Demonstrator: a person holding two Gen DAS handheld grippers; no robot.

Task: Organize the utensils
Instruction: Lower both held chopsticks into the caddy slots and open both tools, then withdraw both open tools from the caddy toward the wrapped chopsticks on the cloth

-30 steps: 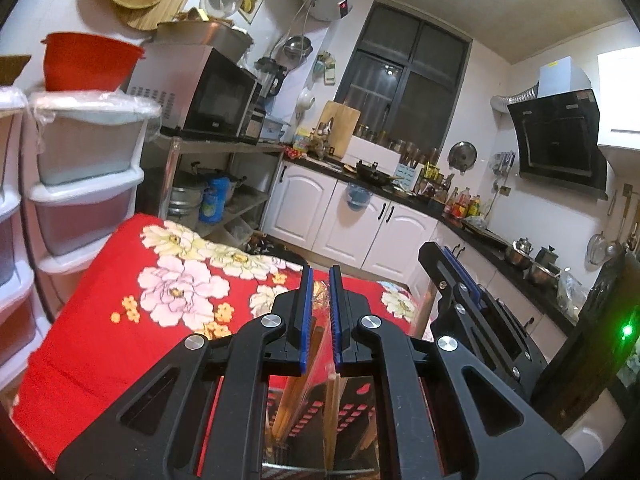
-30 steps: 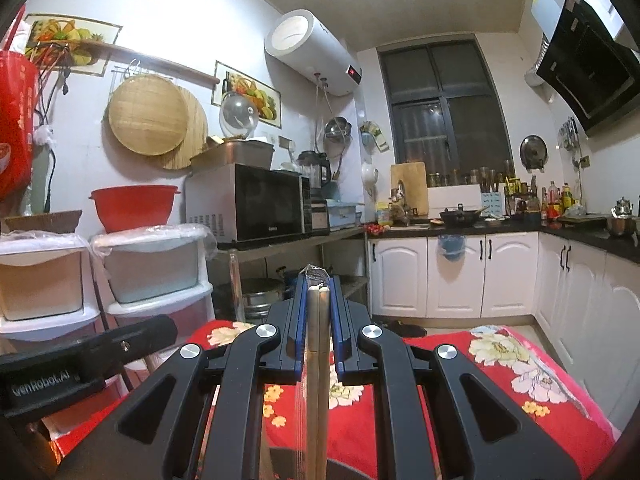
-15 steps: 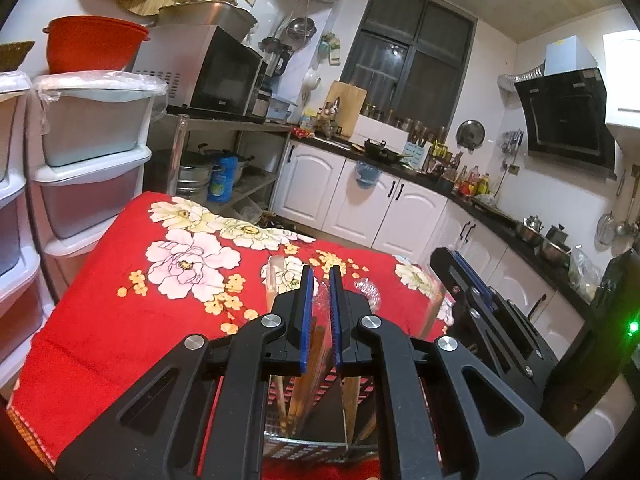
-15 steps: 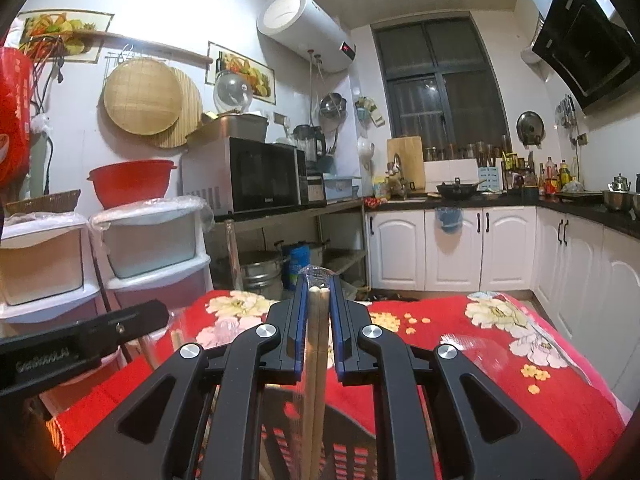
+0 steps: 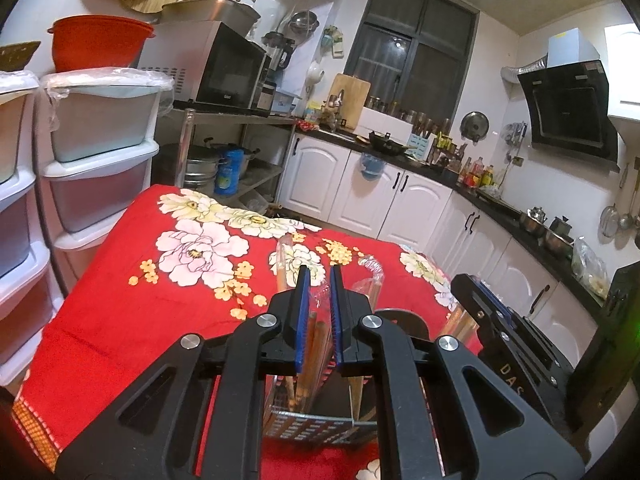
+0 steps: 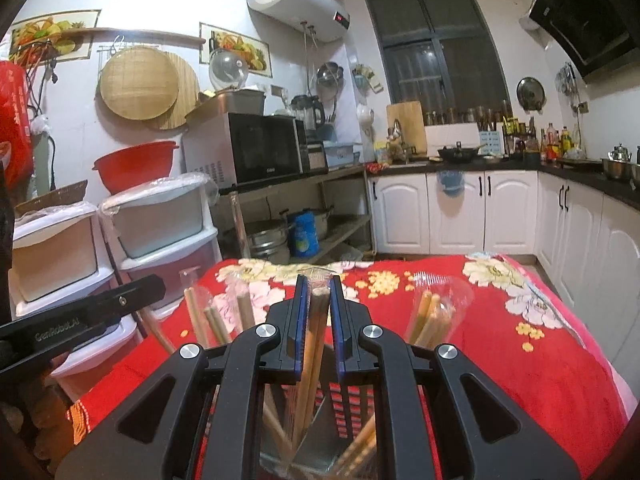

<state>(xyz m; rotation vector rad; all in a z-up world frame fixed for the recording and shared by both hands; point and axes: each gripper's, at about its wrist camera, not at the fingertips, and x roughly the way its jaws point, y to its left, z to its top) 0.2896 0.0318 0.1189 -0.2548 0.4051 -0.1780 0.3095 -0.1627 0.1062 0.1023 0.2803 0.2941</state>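
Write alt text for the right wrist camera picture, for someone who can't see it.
The right tool grips a plastic-wrapped pair of wooden chopsticks over a metal utensil holder with other wrapped pairs, on a red floral tablecloth. A kitchen lies behind.

Black tool (image 5: 319, 312), blue pads (image 5: 303, 320)

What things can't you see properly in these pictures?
- Bottom of the metal utensil holder: right wrist view, hidden behind the right hand-held gripper.
- Lower ends of the wrapped chopsticks it grips: inside the holder.
- What the left hand-held gripper pinches: left wrist view, only clear wrap shows.
- Person: outside both views.
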